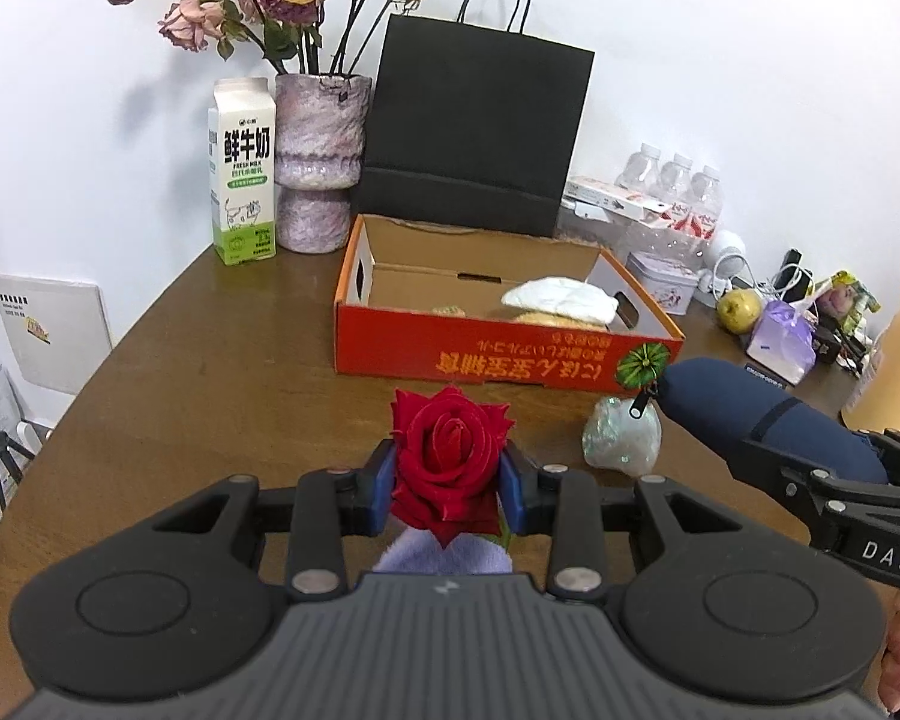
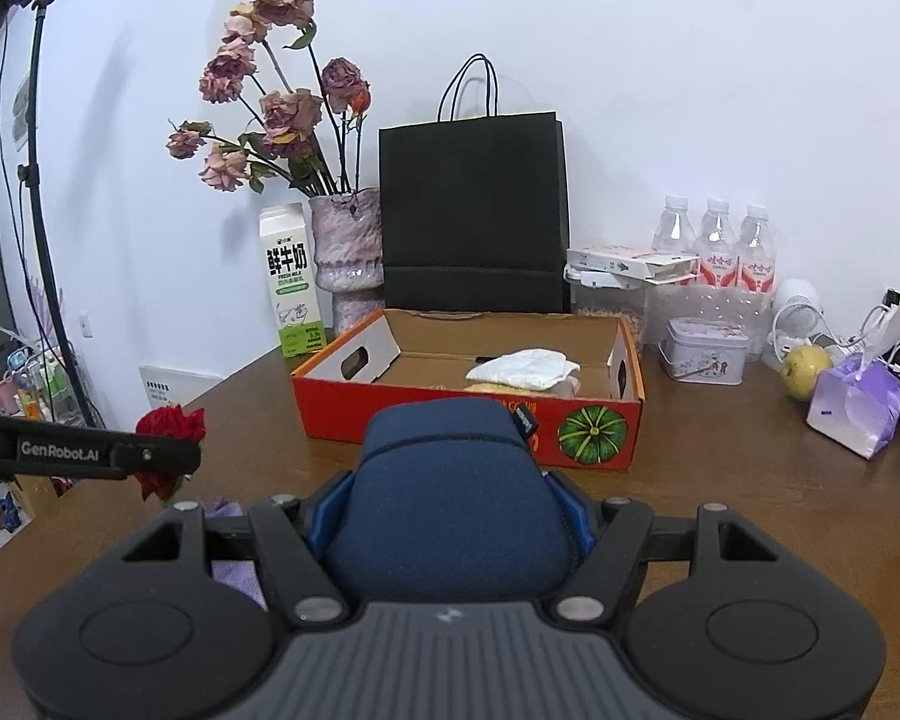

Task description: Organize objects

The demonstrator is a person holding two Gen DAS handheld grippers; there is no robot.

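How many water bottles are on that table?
3. The water bottles stand in a row at the back right by the wall: left, middle, right. More could be hidden behind the black bag.

table [image 1: 210,360]: glossy wood | box [image 1: 480,354]: matt cardboard | pouch [image 2: 444,510]: cloth

Bench [image 1: 210,372] bare left of the orange box [image 1: 486,354]; passage free there. Crumpled green-white wrapper [image 1: 621,435] lies just before the box's near right corner. Black bag [image 1: 474,120], vase [image 1: 321,162], milk carton [image 1: 243,174] wall off the rear. Box's left half open.
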